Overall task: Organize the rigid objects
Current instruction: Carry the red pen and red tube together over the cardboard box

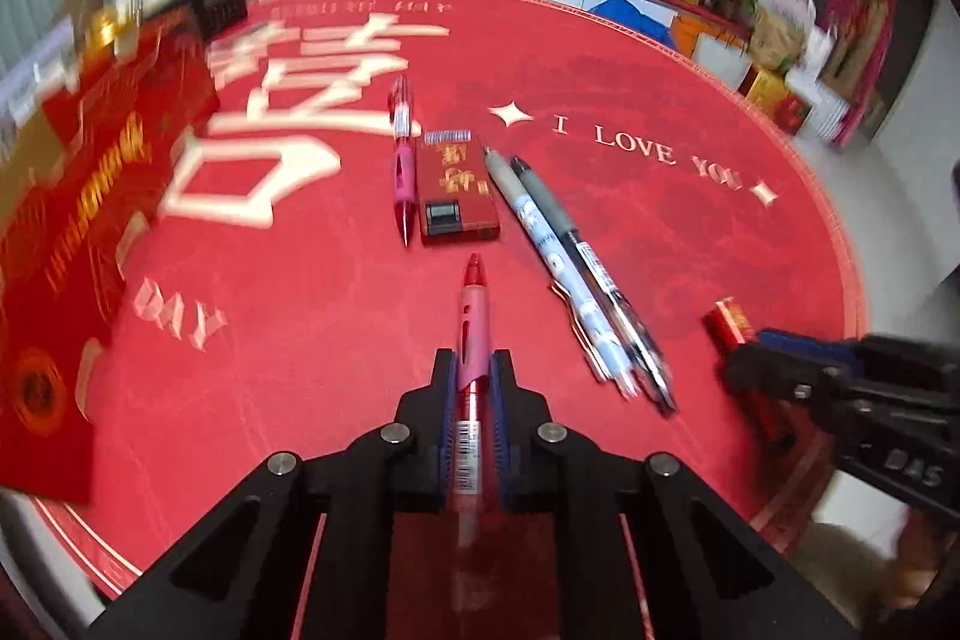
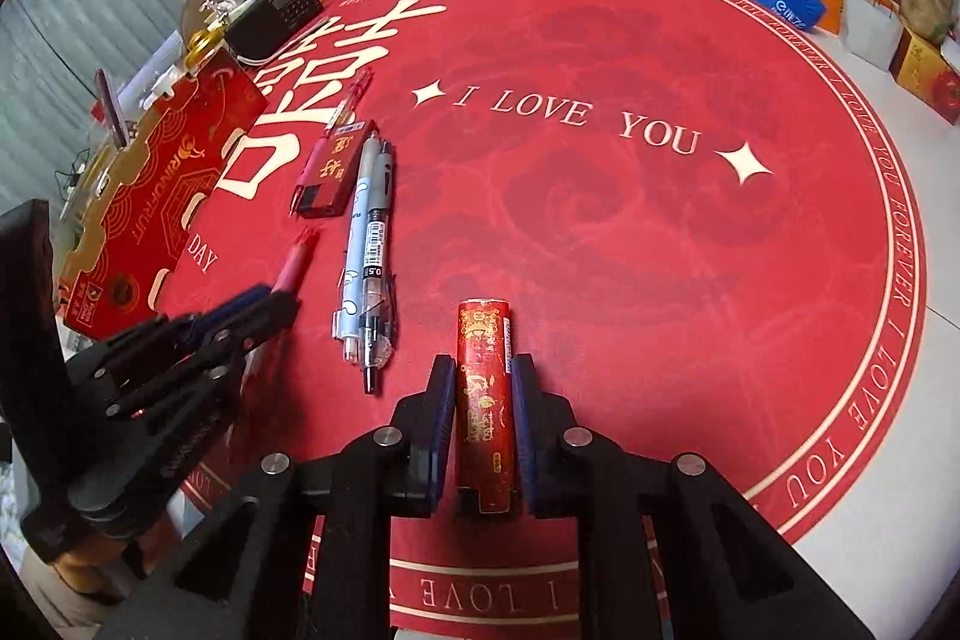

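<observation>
Two grippers each held one item over the round red printed mat [image 2: 660, 232]. The left gripper [image 1: 474, 370] was clamped on a slim red-and-pink plastic pen [image 1: 471, 334], the right gripper [image 2: 483, 400] on a red patterned lighter [image 2: 483, 376] — both gripped lengthwise, prob. for laying parallel w/ the sorted row: pink pen [image 1: 401, 160], flat red lighter [image 1: 456, 187], two grey pens [image 1: 570, 256].

"I LOVE YOU" on red mat [image 2: 660, 280]; "0.5" on pen [image 2: 375, 274]
</observation>
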